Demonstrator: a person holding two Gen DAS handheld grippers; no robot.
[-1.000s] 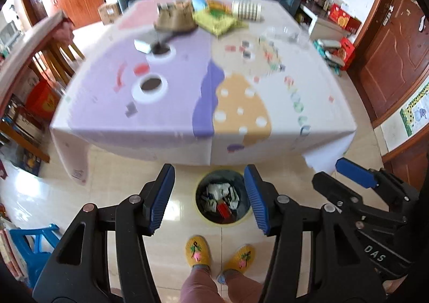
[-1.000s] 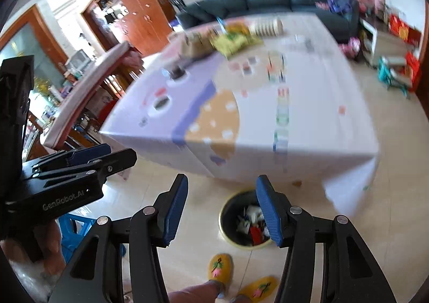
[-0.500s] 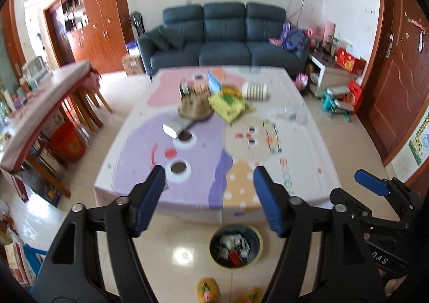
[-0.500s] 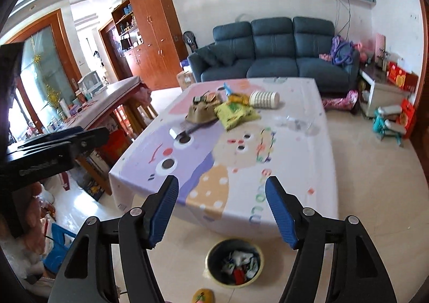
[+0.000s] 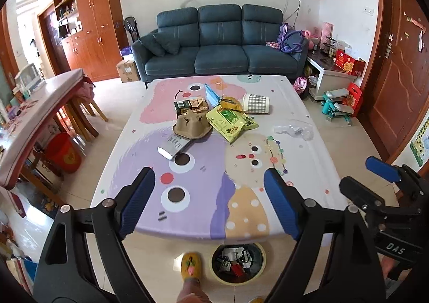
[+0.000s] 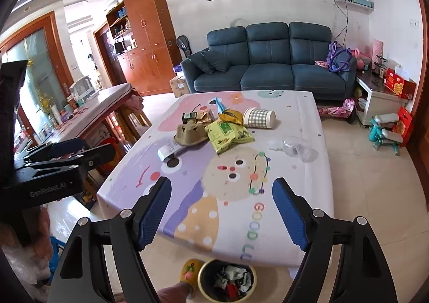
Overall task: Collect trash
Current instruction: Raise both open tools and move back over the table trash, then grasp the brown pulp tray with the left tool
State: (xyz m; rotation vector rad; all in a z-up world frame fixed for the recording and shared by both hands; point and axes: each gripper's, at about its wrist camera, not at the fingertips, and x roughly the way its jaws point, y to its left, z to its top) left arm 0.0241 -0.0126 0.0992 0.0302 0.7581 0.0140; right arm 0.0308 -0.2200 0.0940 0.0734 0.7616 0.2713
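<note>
A pile of trash lies mid-table: a brown pulp cup tray (image 5: 191, 126) (image 6: 191, 133), a yellow-green snack bag (image 5: 231, 120) (image 6: 227, 133), a checked paper cup (image 5: 255, 103) (image 6: 258, 117) on its side, a white packet (image 5: 174, 146) (image 6: 169, 150), a dark box (image 5: 190, 107) and clear crumpled plastic (image 5: 294, 128) (image 6: 293, 146). A trash bin (image 5: 238, 262) (image 6: 227, 280) with wrappers stands on the floor at the table's near edge. My left gripper (image 5: 209, 202) and right gripper (image 6: 222, 213) are both open and empty, held above the near end of the table.
The table (image 5: 300, 104) carries a pastel cartoon cloth. A blue sofa (image 5: 222, 45) stands behind it, a long side table (image 5: 40, 104) with stools to the left, a low cabinet and toys (image 5: 337, 107) to the right. The person's yellow slipper (image 5: 191, 265) is beside the bin.
Both grippers have tilted up from looking down at the bin and floor to looking across the table toward the sofa. Their jaws stayed open.
</note>
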